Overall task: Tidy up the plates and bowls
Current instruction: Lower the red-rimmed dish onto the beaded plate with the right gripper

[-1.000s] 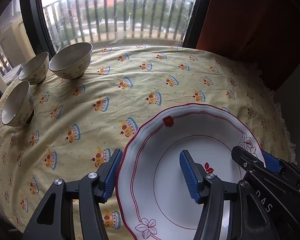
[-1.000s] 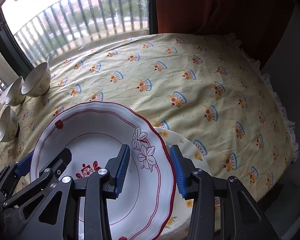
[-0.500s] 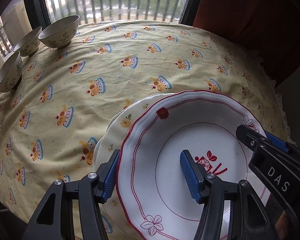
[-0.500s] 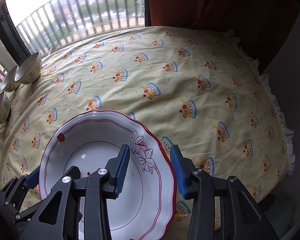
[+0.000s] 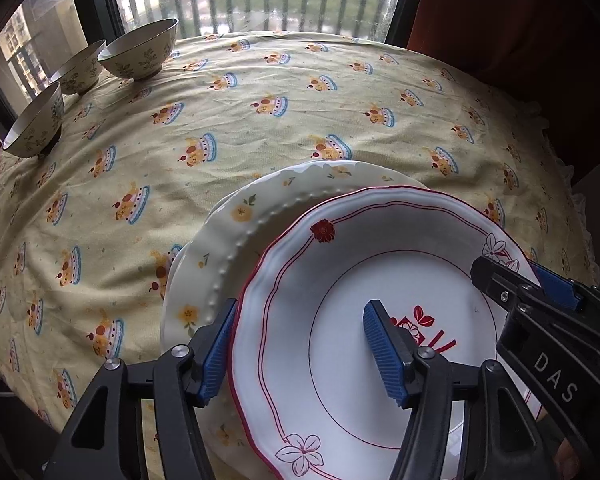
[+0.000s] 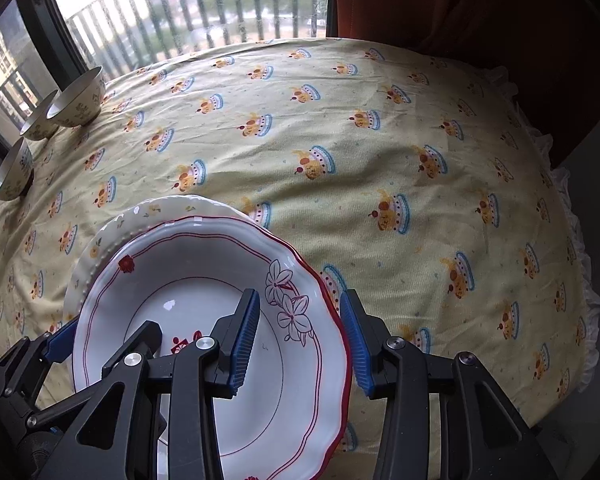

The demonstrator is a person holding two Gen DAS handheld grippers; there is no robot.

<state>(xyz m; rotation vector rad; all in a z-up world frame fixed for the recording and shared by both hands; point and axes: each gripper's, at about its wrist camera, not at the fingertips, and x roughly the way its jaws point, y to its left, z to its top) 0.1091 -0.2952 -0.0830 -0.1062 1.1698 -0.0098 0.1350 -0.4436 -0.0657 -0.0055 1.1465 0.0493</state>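
Left wrist: both grippers' fingers (image 5: 374,344) straddle red-rimmed plate (image 5: 340,280) rim, wide; contact unclear.

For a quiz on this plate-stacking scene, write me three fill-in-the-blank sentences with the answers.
1. The number of bowls near the window is ____.
2. The rim line of the plate straddled by the left gripper and the right gripper is coloured ____.
3. The yellow-flowered plate lies ____ the red-rimmed one.

Answers: three; red; under
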